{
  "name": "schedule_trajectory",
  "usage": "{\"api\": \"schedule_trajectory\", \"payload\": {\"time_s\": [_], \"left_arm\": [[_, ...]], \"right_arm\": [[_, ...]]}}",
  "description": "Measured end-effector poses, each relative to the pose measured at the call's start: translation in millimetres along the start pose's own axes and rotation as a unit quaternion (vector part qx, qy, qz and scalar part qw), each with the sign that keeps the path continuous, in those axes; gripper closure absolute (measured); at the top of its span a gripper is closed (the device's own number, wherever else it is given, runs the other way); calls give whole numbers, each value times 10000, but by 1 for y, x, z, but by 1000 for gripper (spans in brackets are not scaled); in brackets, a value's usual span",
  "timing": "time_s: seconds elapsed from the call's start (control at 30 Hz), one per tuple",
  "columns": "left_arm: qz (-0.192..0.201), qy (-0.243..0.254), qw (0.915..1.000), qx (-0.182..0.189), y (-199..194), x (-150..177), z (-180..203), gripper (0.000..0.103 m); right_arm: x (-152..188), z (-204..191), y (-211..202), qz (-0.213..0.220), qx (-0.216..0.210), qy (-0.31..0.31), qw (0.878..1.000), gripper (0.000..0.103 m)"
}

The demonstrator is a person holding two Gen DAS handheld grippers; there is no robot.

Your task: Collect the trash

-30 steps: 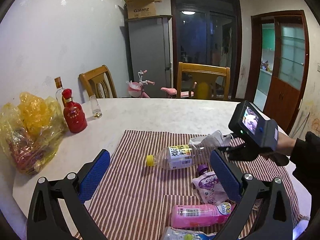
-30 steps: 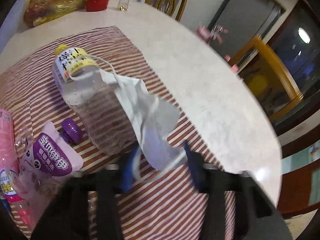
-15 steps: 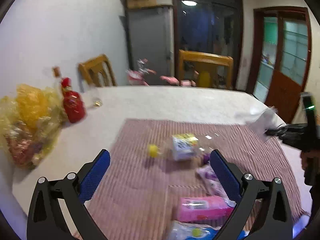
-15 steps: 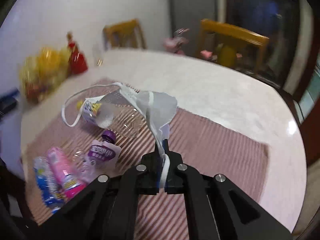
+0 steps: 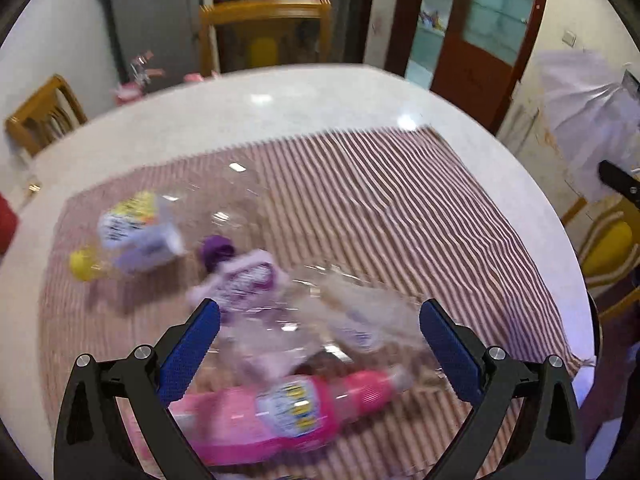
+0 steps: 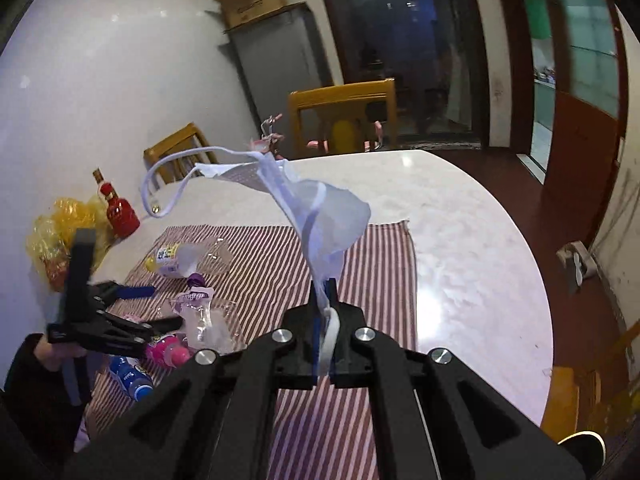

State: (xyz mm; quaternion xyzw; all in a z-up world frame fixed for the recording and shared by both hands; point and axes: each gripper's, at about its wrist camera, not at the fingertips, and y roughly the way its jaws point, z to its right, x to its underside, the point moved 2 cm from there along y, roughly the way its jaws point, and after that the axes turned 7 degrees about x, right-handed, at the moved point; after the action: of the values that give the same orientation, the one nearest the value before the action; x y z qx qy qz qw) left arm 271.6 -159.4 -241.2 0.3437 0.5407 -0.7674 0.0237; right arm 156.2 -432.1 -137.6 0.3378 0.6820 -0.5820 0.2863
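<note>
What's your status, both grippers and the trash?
Right gripper shut on face mask, lifted clear. Left gripper open above pink bottle. Nothing blocking.

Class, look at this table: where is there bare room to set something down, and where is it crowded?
Free: the bare white table past the right edge of the striped cloth, and the cloth's own right half. Crowded: the cloth's left end, where the clear bottle, purple pouch and pink bottle lie under the left gripper.
</note>
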Motion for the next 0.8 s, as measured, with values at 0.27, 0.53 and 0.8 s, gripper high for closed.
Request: {"api": "schedule_trajectory", "payload": {"time_s": [0.27,0.53,0.8], "left_arm": [[-675,-571,9958,247,48,0,9,8],[-588,-507,9950,623,63,-7,28,96],[-332,-372,9956,797,50,-9,46,103]], "right_arm": [[3,8,-6,195,-53,237,9995,98],[8,15,-12,260,-128,425,9987,97],[12,22,-12,267,-203,553,9979,97]]}}
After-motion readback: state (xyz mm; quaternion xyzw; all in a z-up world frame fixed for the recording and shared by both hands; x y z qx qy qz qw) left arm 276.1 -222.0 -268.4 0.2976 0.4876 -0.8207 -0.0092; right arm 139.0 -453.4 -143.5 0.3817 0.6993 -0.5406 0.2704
